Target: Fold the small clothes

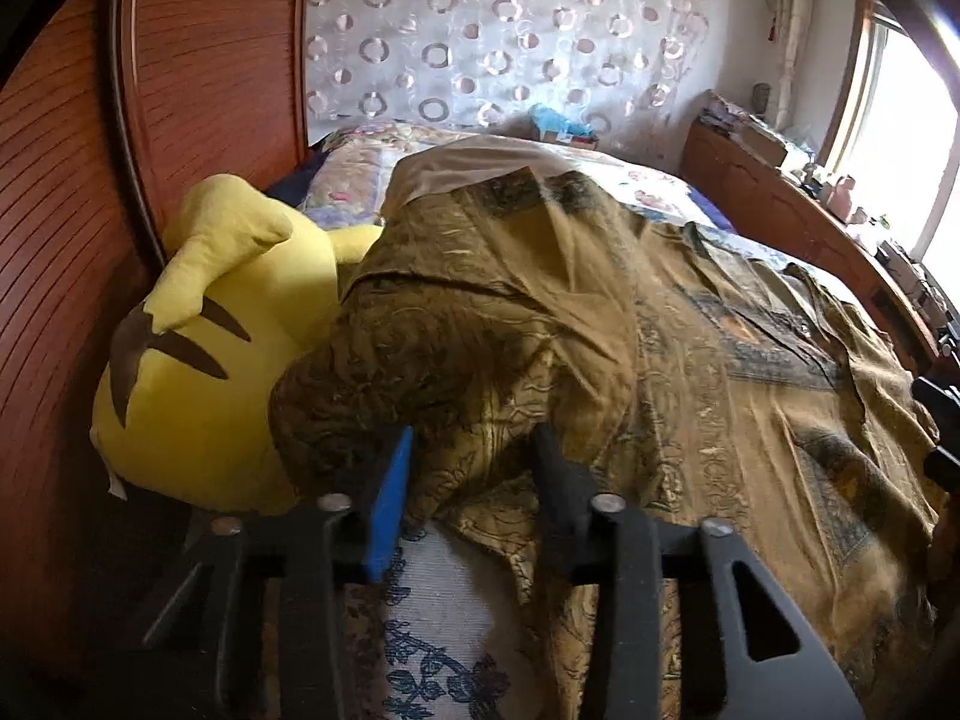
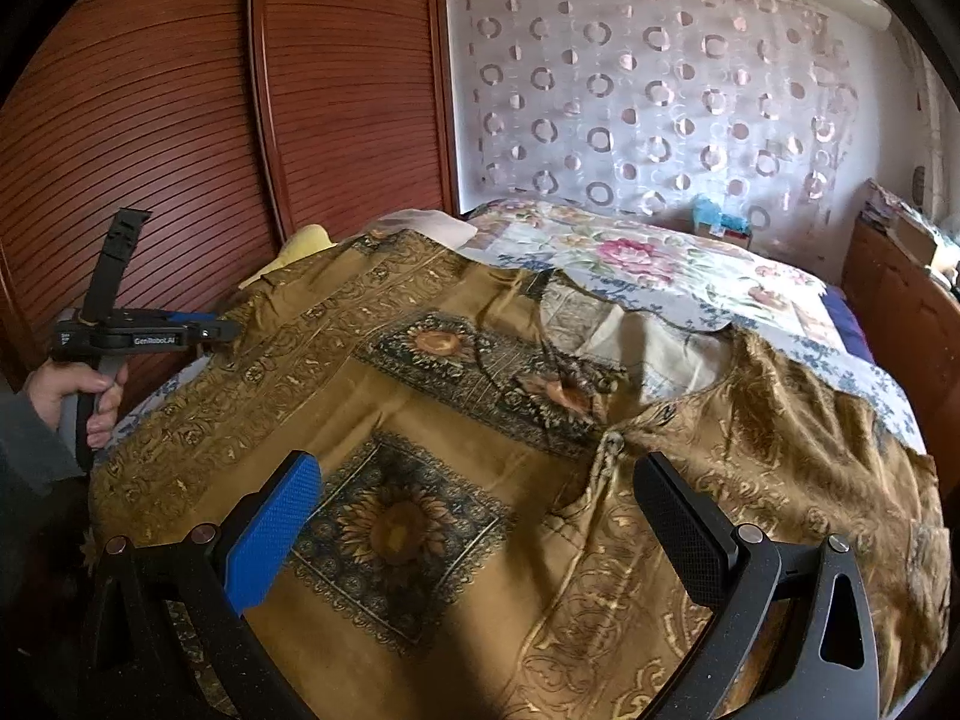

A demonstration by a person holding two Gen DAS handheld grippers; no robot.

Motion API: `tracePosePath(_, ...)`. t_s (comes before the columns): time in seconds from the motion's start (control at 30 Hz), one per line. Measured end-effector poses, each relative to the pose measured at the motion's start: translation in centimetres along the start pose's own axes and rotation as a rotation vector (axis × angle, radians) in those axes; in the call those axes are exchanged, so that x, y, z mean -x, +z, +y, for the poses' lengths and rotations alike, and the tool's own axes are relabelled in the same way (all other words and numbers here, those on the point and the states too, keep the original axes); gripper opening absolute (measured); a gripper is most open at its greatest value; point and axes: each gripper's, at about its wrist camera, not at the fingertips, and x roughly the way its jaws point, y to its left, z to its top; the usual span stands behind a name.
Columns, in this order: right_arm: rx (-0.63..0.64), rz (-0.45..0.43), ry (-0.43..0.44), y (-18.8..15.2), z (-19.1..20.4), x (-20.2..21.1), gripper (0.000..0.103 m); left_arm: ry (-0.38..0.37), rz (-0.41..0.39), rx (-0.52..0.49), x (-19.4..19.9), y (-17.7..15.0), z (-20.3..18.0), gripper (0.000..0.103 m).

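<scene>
Wrinkled ochre patterned garment [image 2: 456, 420], bunched.

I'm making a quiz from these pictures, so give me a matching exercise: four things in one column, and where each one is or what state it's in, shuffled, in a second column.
Things:
1. left gripper
2. right gripper
3. yellow plush toy
4. brown patterned garment

Places or states:
A. wedged between the wooden wardrobe and the garment
B. spread over the bed
C. open above the cloth
D. closed on a bunched fold at the garment's edge

Pairs: 1-D, 2-C, 3-A, 4-B
</scene>
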Motion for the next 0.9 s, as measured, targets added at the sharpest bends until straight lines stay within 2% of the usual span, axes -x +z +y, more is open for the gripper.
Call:
tracePosePath(0.07,-0.003,0.007,0.002,-0.2,-0.2,-0.1,0.103,0.009,0.010,-0.015,-0.1,0.0,-0.3,0.024)
tracePosePath(0.13,-0.009,0.012,-0.003,0.0,-0.1,-0.4,0.103,0.015,0.011,-0.030,-0.2,0.0,-0.4,0.009)
tracePosePath(0.2,-0.019,0.011,-0.007,0.0,-0.6,-0.4,0.103,0.017,0.002,-0.038,0.1,0.2,-0.6,0.005)
tracePosePath(0.37,-0.039,-0.002,-0.021,0.3,-0.5,-0.2,0.103,-0.025,-0.103,-0.018,2.9,1.4,-1.2,0.004)
tracePosePath(0.47,-0.054,-0.014,-0.032,0.4,-1.1,0.2,0.103,-0.059,-0.160,-0.055,4.8,2.9,-3.1,0.004)
tracePosePath(0.63,-0.076,-0.029,-0.043,0.4,-1.7,0.7,0.103,-0.123,-0.181,-0.132,5.8,4.6,-7.0,0.004)
tracePosePath(0.77,-0.088,-0.034,-0.046,0.1,-1.6,0.6,0.103,-0.083,-0.189,-0.167,5.9,4.9,-8.2,0.004)
tracePosePath(0.8,-0.086,-0.033,-0.046,0.0,-1.4,0.5,0.103,-0.066,-0.185,-0.169,5.8,4.8,-8.0,0.004)
tracePosePath(0.87,-0.080,-0.031,-0.047,-0.2,-1.0,0.4,0.103,-0.031,-0.170,-0.168,5.6,4.5,-7.2,0.018)
tracePosePath(0.9,-0.078,-0.031,-0.047,-0.2,-1.0,0.3,0.103,-0.013,-0.154,-0.162,5.5,4.2,-6.3,0.040)
